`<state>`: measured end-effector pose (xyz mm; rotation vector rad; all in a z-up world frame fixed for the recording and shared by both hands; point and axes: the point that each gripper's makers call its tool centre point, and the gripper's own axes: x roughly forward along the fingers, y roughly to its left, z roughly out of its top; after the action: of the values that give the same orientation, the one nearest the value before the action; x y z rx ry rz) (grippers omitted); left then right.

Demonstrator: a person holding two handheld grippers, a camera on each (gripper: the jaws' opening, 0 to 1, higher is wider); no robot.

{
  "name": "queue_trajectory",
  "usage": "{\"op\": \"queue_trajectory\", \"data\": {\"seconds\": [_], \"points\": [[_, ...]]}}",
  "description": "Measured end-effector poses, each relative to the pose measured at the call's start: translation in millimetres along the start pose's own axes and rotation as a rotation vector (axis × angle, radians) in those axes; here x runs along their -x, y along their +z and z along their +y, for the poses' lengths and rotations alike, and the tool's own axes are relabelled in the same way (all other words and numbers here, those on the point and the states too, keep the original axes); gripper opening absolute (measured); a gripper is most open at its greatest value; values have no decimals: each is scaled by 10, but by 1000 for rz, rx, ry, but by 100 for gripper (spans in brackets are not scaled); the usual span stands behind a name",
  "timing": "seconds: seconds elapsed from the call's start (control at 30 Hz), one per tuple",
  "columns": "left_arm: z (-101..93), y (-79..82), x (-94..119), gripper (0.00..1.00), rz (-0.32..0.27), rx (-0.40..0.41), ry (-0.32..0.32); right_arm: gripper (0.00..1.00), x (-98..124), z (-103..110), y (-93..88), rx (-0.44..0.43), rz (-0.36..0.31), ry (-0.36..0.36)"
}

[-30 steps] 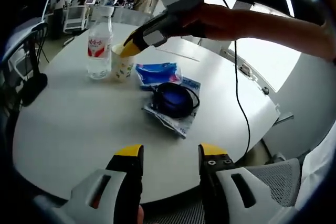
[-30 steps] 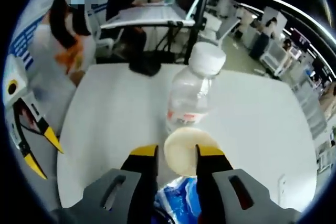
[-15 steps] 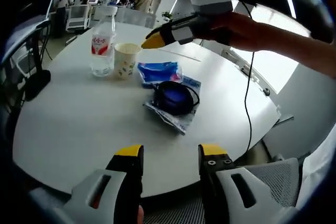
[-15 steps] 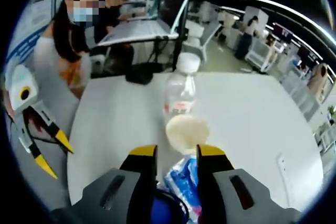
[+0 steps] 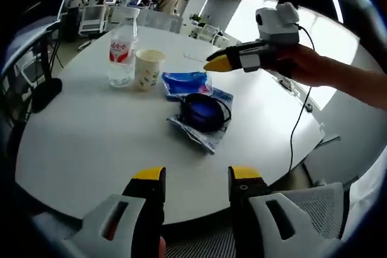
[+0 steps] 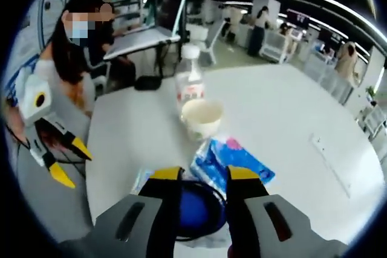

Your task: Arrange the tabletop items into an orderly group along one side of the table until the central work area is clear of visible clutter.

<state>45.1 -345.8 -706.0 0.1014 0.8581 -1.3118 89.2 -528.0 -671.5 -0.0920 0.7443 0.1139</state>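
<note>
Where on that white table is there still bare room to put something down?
Bare: the wide stretch between the table's near edge and the blue round object. Crowded: water bottle, paper cup and blue packet sit close together.

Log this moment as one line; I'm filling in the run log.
left gripper: open, empty, near table edge | right gripper: empty, above blue pouch | paper cup beside water bottle | dark round item on packet
</note>
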Motion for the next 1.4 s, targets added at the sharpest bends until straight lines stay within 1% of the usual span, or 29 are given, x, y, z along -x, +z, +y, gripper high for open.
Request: {"op": "queue_trajectory", "data": {"seconds": [0.2,0.5,0.53,0.7,0.77,1.03,1.23,1.4], "points": [[-10,14,-2,40,-4,-4,2,26,74,-78,-179,-55,11,-30],[8,24,35,41,-10,-9,14,25,176,-196,-458,-202,8,-79],[12,26,41,41,-11,-9,16,25,191,-191,-474,-211,9,-84],[56,60,68,41,-21,-2,31,25,214,-289,-595,-314,-6,-117],[65,75,74,42,-25,2,35,25,222,-310,-626,-336,-6,-124],[81,112,73,42,-33,8,40,24,279,-310,-653,-384,-8,-141],[83,139,77,42,-38,7,42,24,279,-335,-566,-386,-17,-146],[97,153,88,42,-40,8,45,24,200,-420,-535,-386,-18,-150]]}}
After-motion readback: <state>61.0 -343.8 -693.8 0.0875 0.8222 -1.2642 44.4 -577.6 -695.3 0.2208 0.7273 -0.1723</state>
